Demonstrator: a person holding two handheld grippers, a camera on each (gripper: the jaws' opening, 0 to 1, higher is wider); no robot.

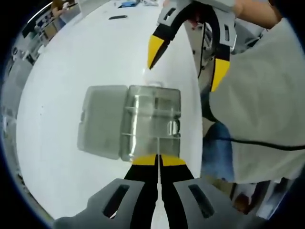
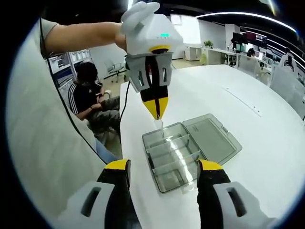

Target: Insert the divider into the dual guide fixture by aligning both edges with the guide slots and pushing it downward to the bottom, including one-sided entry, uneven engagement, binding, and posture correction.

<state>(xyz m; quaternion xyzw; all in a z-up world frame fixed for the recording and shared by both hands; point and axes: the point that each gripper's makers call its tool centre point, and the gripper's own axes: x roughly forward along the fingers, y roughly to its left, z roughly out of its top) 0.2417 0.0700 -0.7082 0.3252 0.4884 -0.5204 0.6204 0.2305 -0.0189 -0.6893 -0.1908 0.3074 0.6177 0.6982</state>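
A clear plastic compartment box (image 1: 153, 117) lies on the white table (image 1: 71, 62) with its lid (image 1: 102, 121) folded open flat beside it. My left gripper (image 1: 158, 157) is shut on a thin clear divider (image 1: 157, 145), seen edge-on just above the box's near wall. In the right gripper view the left gripper (image 2: 156, 114) points down, with the divider (image 2: 157, 124) at its tip touching the far end of the box (image 2: 171, 155). The lid (image 2: 209, 136) lies to that box's right. My right gripper (image 2: 163, 166) is open and holds nothing, hovering short of the box. It hangs above the box, right gripper (image 1: 181, 78).
The table edge (image 2: 125, 143) runs close along the box's left side. A black cable (image 2: 125, 102) hangs off that edge. A person sits on a chair (image 2: 90, 98) beyond the edge. Small dark items (image 1: 118, 17) lie far across the table.
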